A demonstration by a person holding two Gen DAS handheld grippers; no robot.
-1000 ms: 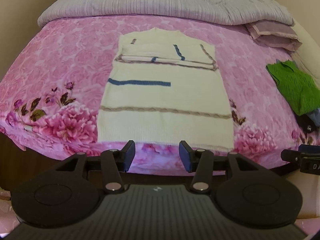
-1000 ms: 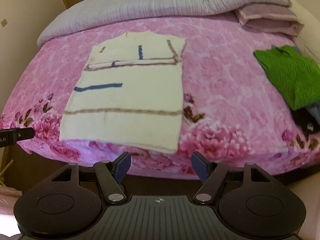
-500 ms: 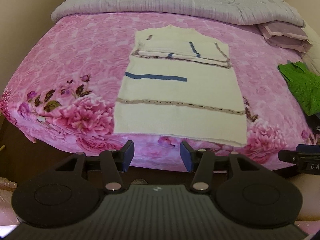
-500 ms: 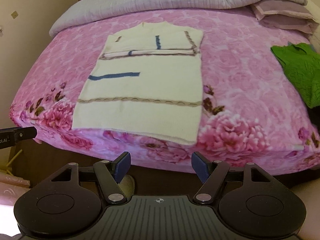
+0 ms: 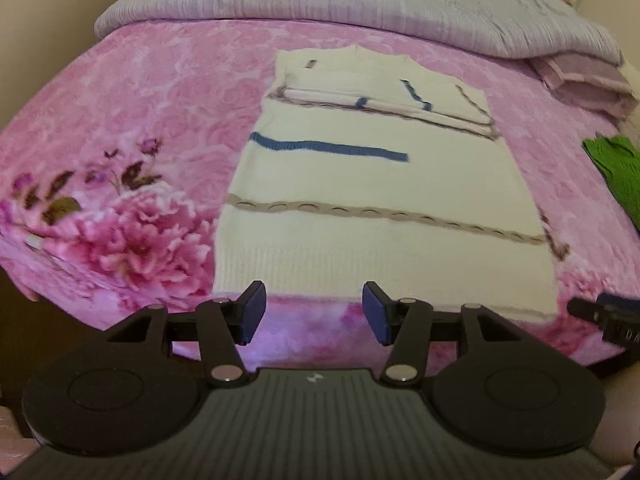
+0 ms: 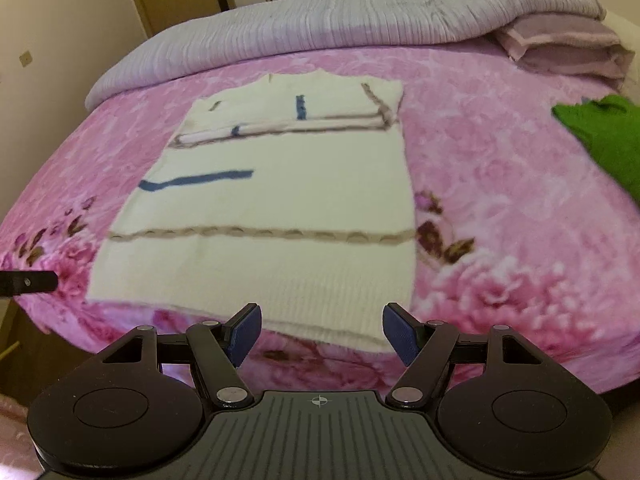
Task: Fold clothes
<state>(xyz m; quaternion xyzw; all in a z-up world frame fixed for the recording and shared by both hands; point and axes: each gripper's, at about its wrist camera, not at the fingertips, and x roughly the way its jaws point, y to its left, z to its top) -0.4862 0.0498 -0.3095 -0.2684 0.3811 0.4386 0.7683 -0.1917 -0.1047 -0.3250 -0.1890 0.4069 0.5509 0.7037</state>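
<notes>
We've both grippers, left (image 5: 314, 316) and right (image 6: 322, 334), gaping and empty above the sweater's (image 5: 372, 216) near hem; it runs lengthwise away from us up the bed (image 5: 120, 120).

**Readable marks: 1 partial label**

The only lettering stands on a black gripper part (image 5: 612, 320) at the right edge of the left wrist view, to the right of the left gripper (image 5: 314, 314) and level with its fingertips. White capitals "DA" show there; the rest of the word runs out of frame. A small logo on each gripper's grey body is too small to make out.
</notes>
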